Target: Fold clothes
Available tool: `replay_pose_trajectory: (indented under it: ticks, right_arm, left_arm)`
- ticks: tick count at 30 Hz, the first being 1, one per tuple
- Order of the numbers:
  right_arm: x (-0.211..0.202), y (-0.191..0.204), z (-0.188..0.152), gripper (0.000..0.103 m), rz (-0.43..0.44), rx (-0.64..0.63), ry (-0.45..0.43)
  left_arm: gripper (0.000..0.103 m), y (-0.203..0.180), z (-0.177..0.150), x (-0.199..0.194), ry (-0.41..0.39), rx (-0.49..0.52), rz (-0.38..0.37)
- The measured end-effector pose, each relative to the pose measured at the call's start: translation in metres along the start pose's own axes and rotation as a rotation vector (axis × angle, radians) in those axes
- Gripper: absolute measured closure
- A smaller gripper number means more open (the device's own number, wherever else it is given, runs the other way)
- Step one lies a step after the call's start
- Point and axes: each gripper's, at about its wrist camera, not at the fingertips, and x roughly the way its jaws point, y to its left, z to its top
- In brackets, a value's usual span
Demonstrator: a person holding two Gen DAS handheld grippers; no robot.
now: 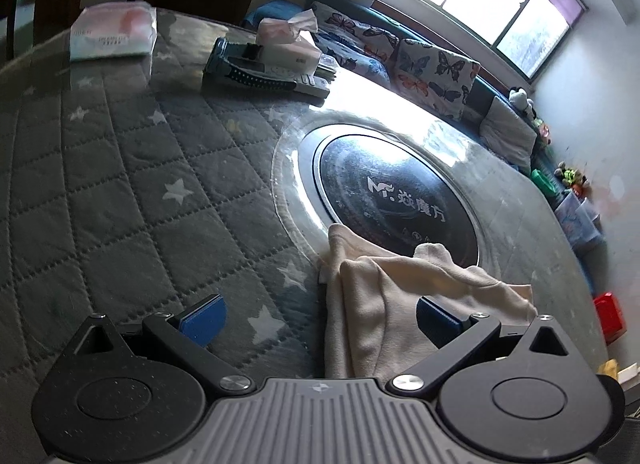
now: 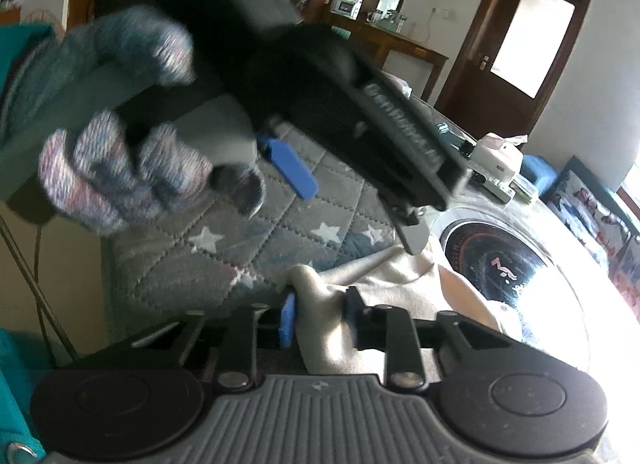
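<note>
Right gripper (image 2: 318, 318) tilted down, pads pinching a cream garment (image 2: 384, 280). Gloved hand (image 2: 120, 168) holds left gripper (image 1: 320, 318) above it, jaws wide, empty.

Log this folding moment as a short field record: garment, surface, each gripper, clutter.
garment: cream garment, crumpled, one edge over the round black hotplate
surface: grey star-quilted table cover under a clear sheet
left gripper: jaws wide open, garment partly between them
right gripper: jaws closed on a bunched fold of the garment
clutter: tissue box, remote control
</note>
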Motion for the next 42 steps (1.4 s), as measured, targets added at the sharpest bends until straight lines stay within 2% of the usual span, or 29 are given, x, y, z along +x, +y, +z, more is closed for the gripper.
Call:
replay_pose_trajectory:
  ticks: [7, 11, 17, 21, 28, 33, 36, 40, 42]
  right_arm:
    - [-0.015, -0.030, 0.004, 0.087, 0.044, 0.151, -0.052]
    - [-0.026, -0.048, 0.005, 0.088, 0.051, 0.223, -0.084]
    - [-0.032, -0.063, 0.004, 0.088, 0.054, 0.269, -0.109]
    - [-0.032, -0.062, 0.002, 0.088, 0.063, 0.273, -0.112]
    - [-0.034, -0.062, -0.001, 0.089, 0.075, 0.283, -0.124]
    - [-0.034, -0.060, -0.005, 0.089, 0.091, 0.289, -0.125]
    - [-0.035, -0.062, -0.009, 0.088, 0.097, 0.309, -0.119]
    - [-0.048, -0.076, -0.022, 0.085, 0.097, 0.380, -0.122]
    - [-0.056, -0.087, -0.031, 0.085, 0.061, 0.418, -0.118]
  left_arm:
    - [0.001, 0.005, 0.000, -0.001, 0.017, -0.100, -0.062]
    - [0.005, 0.006, 0.000, 0.002, 0.037, -0.176, -0.098]
    - [0.006, 0.010, -0.002, 0.013, 0.060, -0.301, -0.149]
    - [0.007, 0.006, -0.001, 0.019, 0.075, -0.340, -0.181]
    - [0.030, -0.005, -0.002, 0.031, 0.121, -0.321, -0.225]
    - [0.073, -0.005, -0.005, 0.043, 0.158, -0.321, -0.240]
    - [0.080, -0.002, -0.006, 0.045, 0.160, -0.328, -0.237]
    - [0.082, -0.001, -0.006, 0.045, 0.161, -0.320, -0.238]
    - [0.082, -0.001, -0.006, 0.044, 0.160, -0.316, -0.236]
